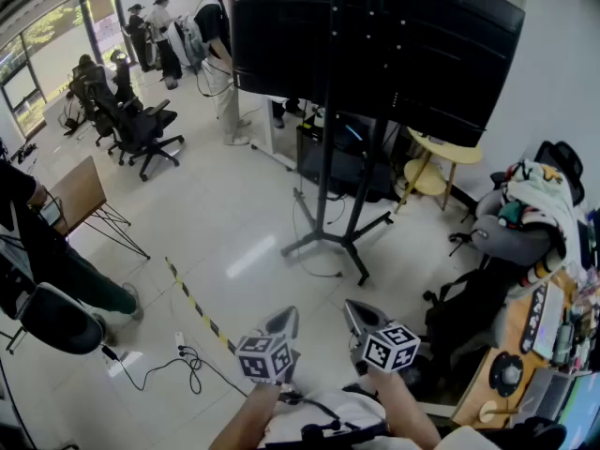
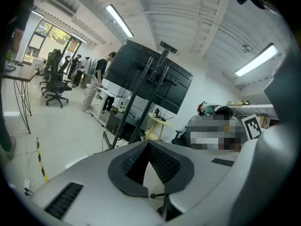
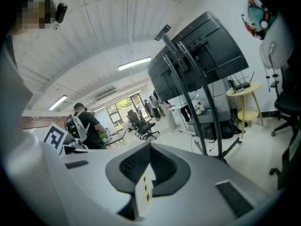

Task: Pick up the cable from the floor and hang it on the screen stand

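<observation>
The cable (image 1: 187,359) lies on the pale floor at the lower left of the head view, a thin black line with a loose loop in the middle. One end runs to a dark plug (image 1: 111,352) near a person's shoe, and a small white block (image 1: 178,339) lies just beside the loop. Nothing touches the cable. A yellow-and-black tape strip (image 1: 197,311) crosses the floor just beside it, running diagonally towards the person holding the tongs.

The left tongs (image 1: 284,319) hang above the floor past the near end of that strip, well apart from the cable. Their jaws are pressed together with nothing between them. The right tongs (image 1: 359,312) are just beside them at about the same height, also fully closed and empty. Both are tilted slightly downward and face the screen stand (image 1: 325,157).

The stand is farther off, beyond the tongs. It is a dark upright pole on spread feet that carries a large black screen (image 1: 375,36). A second thin cable (image 1: 302,237) curls on the floor at its foot. To the stand's right is a round yellow side table (image 1: 441,153), and nearer the camera a grey chair (image 1: 511,237) is heaped with clothing. A cluttered surface (image 1: 525,345) fills the lower right corner. Black office chairs (image 1: 141,129) and several standing people occupy the far left of the room.
</observation>
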### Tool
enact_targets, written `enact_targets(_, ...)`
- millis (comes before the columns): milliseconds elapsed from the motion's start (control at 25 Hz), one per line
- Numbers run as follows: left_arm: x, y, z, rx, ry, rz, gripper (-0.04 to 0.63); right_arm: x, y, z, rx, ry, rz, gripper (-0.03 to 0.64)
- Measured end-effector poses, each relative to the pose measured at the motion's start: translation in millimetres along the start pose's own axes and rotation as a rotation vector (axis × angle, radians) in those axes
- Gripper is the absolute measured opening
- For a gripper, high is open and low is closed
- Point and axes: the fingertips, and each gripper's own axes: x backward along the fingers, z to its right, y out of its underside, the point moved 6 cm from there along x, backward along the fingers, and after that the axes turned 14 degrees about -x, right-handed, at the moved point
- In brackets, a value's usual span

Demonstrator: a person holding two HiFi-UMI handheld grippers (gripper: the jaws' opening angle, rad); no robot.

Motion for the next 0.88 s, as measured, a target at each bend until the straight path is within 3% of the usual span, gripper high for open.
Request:
enact_targets(240,5,2,-33,-0.005,0.010,-0.017,0.000,-27,19,-29,0.034,-0.037,-0.004,0.003)
enact_targets(360,4,6,-48,0.015,0.008,-0.024,0.000,-33,26,-31,-0.001,-0.054,-0.011,0.003)
enact_targets(640,-38,9,-59,0.036,0.012,-0.046,0.000,-52,12,11,-0.035,0.009,-0.026,0.006)
enact_targets(880,-98,-16,-83,0.015,-0.022,-0.054,0.000,-104,-37,59,-0.074,0.022,0.013,0.008)
